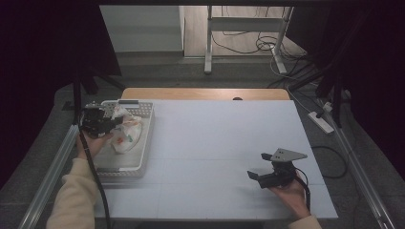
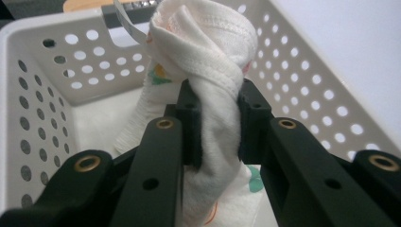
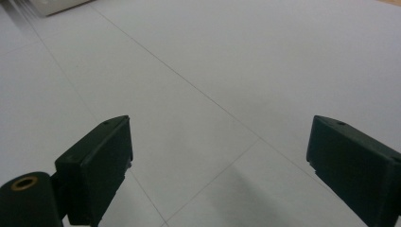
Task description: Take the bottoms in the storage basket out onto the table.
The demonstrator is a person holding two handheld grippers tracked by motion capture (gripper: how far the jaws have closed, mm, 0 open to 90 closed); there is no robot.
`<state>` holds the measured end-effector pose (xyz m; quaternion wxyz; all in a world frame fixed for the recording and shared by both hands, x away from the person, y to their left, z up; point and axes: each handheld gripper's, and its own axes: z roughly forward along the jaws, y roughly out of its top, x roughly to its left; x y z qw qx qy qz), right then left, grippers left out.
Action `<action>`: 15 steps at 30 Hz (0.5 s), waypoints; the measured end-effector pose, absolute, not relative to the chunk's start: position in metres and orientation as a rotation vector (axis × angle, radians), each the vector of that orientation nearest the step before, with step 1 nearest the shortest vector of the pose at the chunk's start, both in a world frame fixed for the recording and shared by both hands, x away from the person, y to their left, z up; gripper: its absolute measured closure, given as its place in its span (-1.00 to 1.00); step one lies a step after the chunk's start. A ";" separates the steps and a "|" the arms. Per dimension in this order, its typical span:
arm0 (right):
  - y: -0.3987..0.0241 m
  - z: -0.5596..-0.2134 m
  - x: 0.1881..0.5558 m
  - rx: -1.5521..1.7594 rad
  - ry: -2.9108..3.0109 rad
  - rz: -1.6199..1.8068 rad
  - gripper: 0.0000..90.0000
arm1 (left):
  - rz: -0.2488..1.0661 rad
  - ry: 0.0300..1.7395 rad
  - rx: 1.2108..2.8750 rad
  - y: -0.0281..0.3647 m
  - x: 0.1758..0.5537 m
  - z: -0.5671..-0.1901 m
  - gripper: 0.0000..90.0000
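Left gripper (image 2: 215, 118) has its black jaws pinched hard on a white cloth (image 2: 208, 61), the fabric bunched into a thick roll between the pads, and that is the grip of the moment. Seen from the left gripper view, the bunched roll runs up and away from the jaws, its long axis roughly in line with the gripper, with a loose tail hanging below that shows a bit of green and orange print. From the high view, the cloth (image 1: 125, 131) sits over the left half of a white perforated basket (image 1: 143, 143) at the table's left edge, partly raised in the grip while the rest drapes onto the basket floor. By the look of it, the pickup is done and the lift out is only beginning; clearing the basket wall and setting the cloth on the white table (image 1: 224, 138) remains. Over on the other side, the right gripper (image 1: 260, 171) hovers low near the table's front right, jaws spread wide with nothing between them, plain tabletop (image 3: 213, 71) ahead of it, seemingly waiting to take a corner once the cloth comes across.
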<state>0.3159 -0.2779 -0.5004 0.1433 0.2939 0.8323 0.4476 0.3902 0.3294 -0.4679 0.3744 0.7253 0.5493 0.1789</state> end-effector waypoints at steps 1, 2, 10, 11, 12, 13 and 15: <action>-0.278 -0.500 0.316 0.847 2.400 1.291 -0.82 | 0.458 1.407 1.855 0.330 0.390 -0.467 0.67; -0.278 -0.500 0.316 0.847 2.399 1.293 -0.82 | 0.457 1.405 1.848 0.330 0.389 -0.467 0.67; -0.277 -0.500 0.316 0.839 2.398 1.301 -0.82 | 0.467 1.372 1.809 0.330 0.382 -0.459 0.67; -0.277 -0.500 0.316 0.839 2.398 1.302 -0.82 | 0.468 1.369 1.809 0.330 0.382 -0.459 0.67; -0.277 -0.500 0.316 0.838 2.398 1.304 -0.82 | 0.469 1.364 1.810 0.330 0.382 -0.458 0.67; -0.277 -0.500 0.316 0.837 2.398 1.304 -0.82 | 0.469 1.359 1.808 0.330 0.381 -0.457 0.67; -0.277 -0.500 0.316 0.835 2.399 1.302 -0.82 | 0.469 1.354 1.803 0.330 0.381 -0.456 0.67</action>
